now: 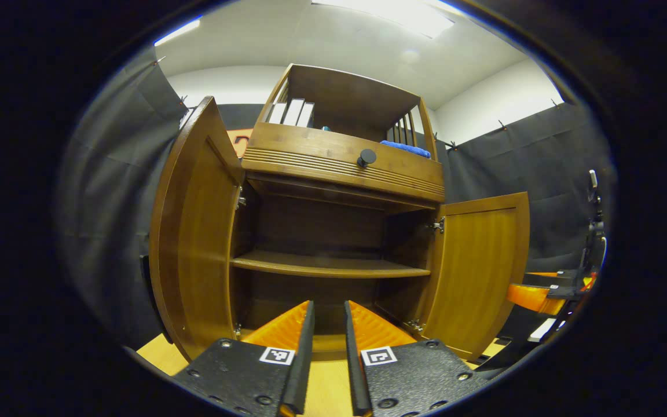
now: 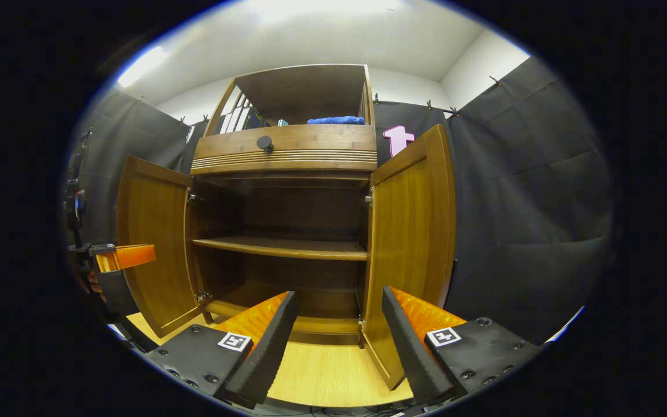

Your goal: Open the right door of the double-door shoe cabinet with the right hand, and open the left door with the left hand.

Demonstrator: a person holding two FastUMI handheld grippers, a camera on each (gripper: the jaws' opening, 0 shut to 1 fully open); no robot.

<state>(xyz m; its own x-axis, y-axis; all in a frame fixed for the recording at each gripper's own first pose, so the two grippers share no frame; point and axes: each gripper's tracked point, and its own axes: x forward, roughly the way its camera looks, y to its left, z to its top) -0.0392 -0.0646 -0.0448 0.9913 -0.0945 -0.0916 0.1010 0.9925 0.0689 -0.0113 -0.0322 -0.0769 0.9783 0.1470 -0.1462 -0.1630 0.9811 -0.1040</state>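
Shoe cabinet [image 1: 333, 231] sits on a pale wood-grain floor [image 2: 322, 370], dead ahead in both views: warm brown bamboo-look panels, ribbed drawer front with a round dark knob [image 1: 366, 157], open top shelf holding pale books [image 1: 293, 112] and a blue cloth [image 1: 406, 148]. Left door [image 1: 191, 231] and right door [image 2: 411, 243] both swung wide; one bare middle shelf [image 2: 281, 247] inside. Left gripper [image 1: 329, 324] nearly closed, narrow gap, gripping nothing, centred before the opening. Right gripper [image 2: 339, 324] spread apart, empty, its right finger just past the right door's free edge. Right gripper view catches the left gripper beside the left door's outer edge, with fingers of the hand [image 2: 94, 284] holding it.
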